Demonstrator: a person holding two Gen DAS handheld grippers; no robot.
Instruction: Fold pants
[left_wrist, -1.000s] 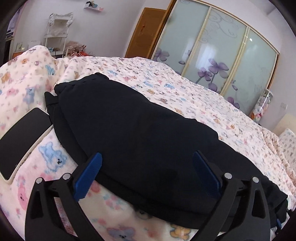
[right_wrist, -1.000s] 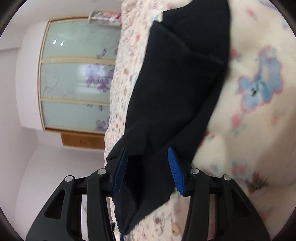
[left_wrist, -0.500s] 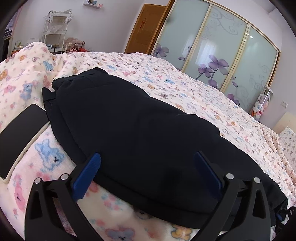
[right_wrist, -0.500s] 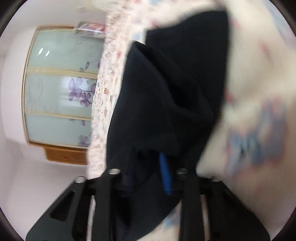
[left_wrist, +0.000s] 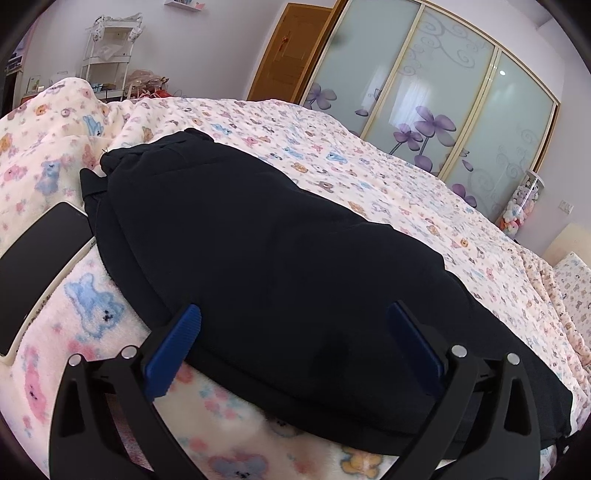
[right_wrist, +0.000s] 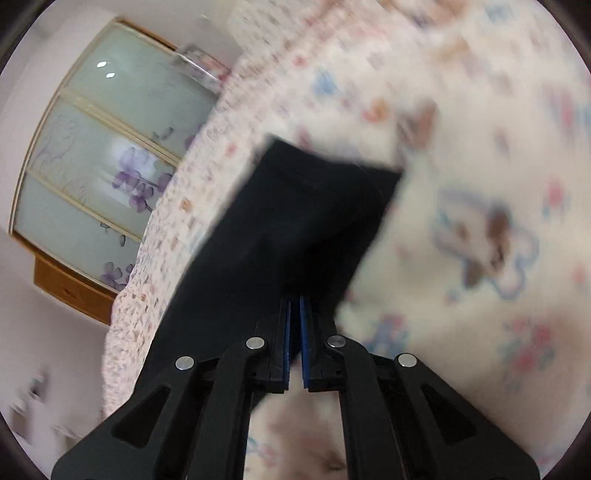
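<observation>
While the black pants (left_wrist: 280, 266) lie folded lengthwise on the teddy-print blanket (left_wrist: 369, 173), the left gripper (left_wrist: 295, 332) stands wide over their near edge, pinching nothing. The right gripper (right_wrist: 294, 314) is clamped tight on the pants' dark fabric (right_wrist: 295, 221). A black tablet (left_wrist: 33, 266) lies just beside the pants.

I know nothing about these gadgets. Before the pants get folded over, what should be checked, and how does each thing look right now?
1. Right gripper has a hold on the black pants: ok, its blue pads are shut on the cloth.
2. Left gripper has a hold: not ok, its jaws stand wide open over the pants, pinching nothing.
3. Pants lie flat on the teddy-print blanket: ok in the left view, no big bunching shows.
4. Fold path free: not ok, a phone lies on the blanket right beside the pants' edge.
5. Right grip holds every layer of cloth: cannot tell, the view is blurred.
</observation>
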